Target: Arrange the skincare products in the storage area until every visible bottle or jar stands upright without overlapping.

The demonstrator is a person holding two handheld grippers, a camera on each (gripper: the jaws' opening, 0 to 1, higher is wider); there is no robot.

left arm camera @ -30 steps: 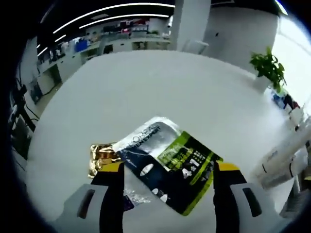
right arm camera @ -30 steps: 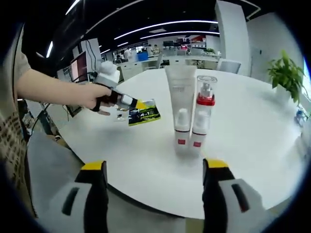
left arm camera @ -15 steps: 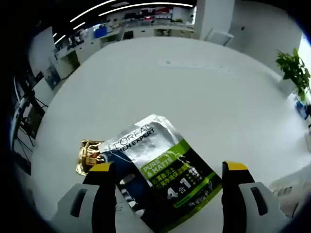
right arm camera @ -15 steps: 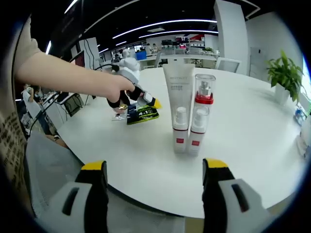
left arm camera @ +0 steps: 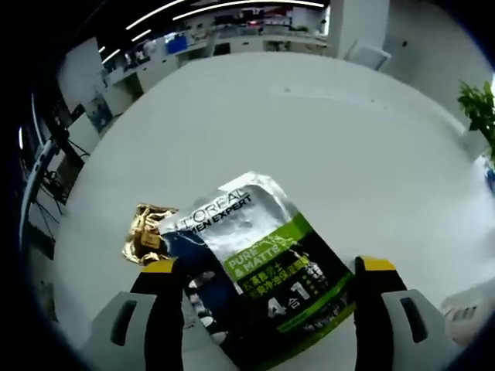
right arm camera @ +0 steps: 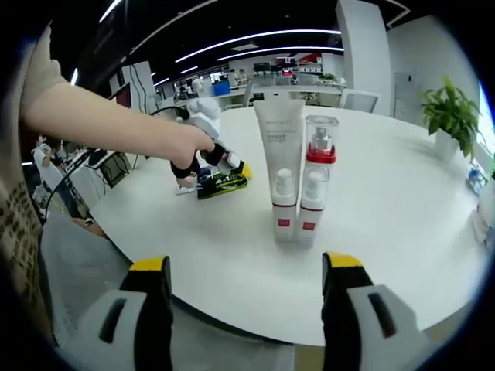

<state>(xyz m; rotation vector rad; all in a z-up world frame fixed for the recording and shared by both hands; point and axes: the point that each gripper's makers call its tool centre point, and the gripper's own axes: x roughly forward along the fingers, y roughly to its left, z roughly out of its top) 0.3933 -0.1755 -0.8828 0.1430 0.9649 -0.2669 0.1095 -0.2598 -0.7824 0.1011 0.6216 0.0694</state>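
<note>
A silver, green and black sachet (left arm camera: 259, 259) lies flat on the white round table (left arm camera: 309, 131). My left gripper (left arm camera: 267, 267) is open, with one jaw on each side of the sachet. A crumpled gold wrapper (left arm camera: 145, 234) lies at the sachet's left corner. In the right gripper view a white tube (right arm camera: 278, 147) and a clear-capped bottle with a red pump (right arm camera: 321, 151) stand upright, two small white bottles (right arm camera: 285, 209) in front of them. My right gripper (right arm camera: 246, 264) hangs open off the table's near edge. A hand holds the left gripper (right arm camera: 216, 171) over the sachet (right arm camera: 223, 184).
A potted plant (right arm camera: 445, 116) stands at the table's far right. A person's arm (right arm camera: 100, 131) reaches in from the left. The table edge (right arm camera: 232, 321) runs just beyond my right jaws. Office desks and a white pillar (right arm camera: 363, 54) lie behind.
The left gripper has come down closer over the sachet, which now looks larger between the jaws. The right gripper has barely moved.
</note>
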